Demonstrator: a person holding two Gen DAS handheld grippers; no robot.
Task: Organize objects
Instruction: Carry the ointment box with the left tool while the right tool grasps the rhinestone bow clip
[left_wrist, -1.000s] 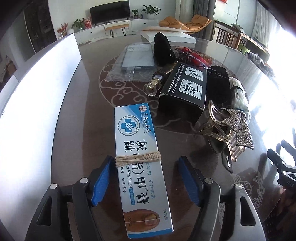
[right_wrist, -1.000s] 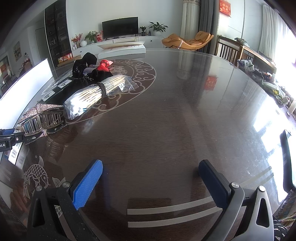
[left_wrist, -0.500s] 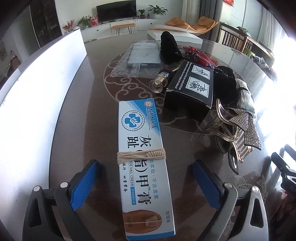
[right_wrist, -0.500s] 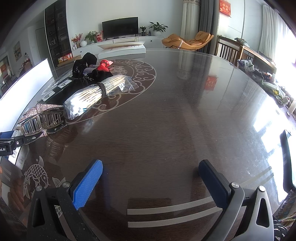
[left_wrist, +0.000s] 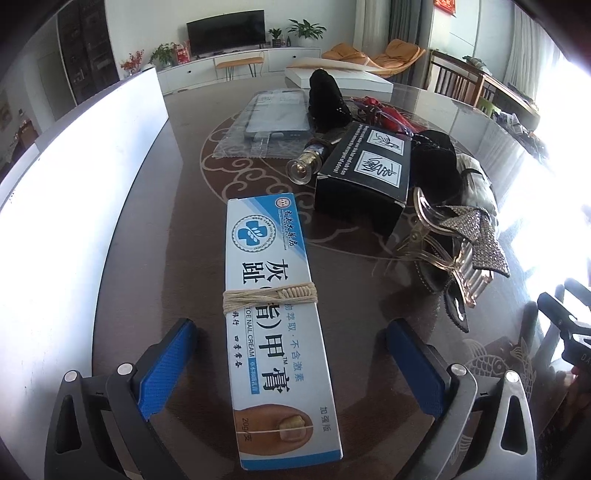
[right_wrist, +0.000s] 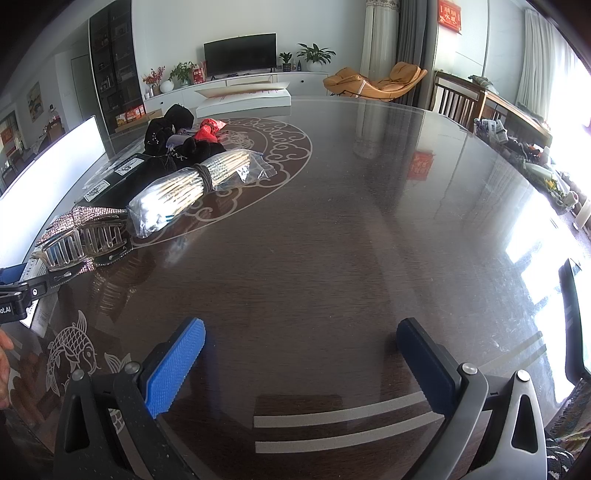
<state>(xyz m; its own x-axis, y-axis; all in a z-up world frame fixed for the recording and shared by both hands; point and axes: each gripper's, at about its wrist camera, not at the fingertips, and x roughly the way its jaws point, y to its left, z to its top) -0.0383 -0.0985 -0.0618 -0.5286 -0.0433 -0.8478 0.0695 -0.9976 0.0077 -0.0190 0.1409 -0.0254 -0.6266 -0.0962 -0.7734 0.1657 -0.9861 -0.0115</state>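
A long blue and white nail cream box (left_wrist: 275, 325), tied round with twine, lies flat on the dark table (left_wrist: 155, 258). My left gripper (left_wrist: 291, 354) is open wide, its blue pads well clear of both sides of the box. Behind the box lie a black carton (left_wrist: 365, 173), a small glass bottle (left_wrist: 306, 166), a bagged phone case (left_wrist: 273, 122), black cloth items (left_wrist: 436, 166) and a rhinestone hair claw (left_wrist: 454, 251). My right gripper (right_wrist: 301, 360) is open over bare tabletop with nothing between its fingers. A bagged bundle of sticks (right_wrist: 188, 184) lies to its far left.
A white panel (left_wrist: 74, 177) stands along the table's left side. A red item (right_wrist: 208, 131) sits behind the black cloth. White stripes (right_wrist: 343, 417) are marked on the table just ahead of my right gripper. The table edge curves at right near dining chairs (right_wrist: 458, 99).
My left gripper's jaws have spread apart, letting go of the nail cream box, which stays lying on the table. The right gripper has not moved.
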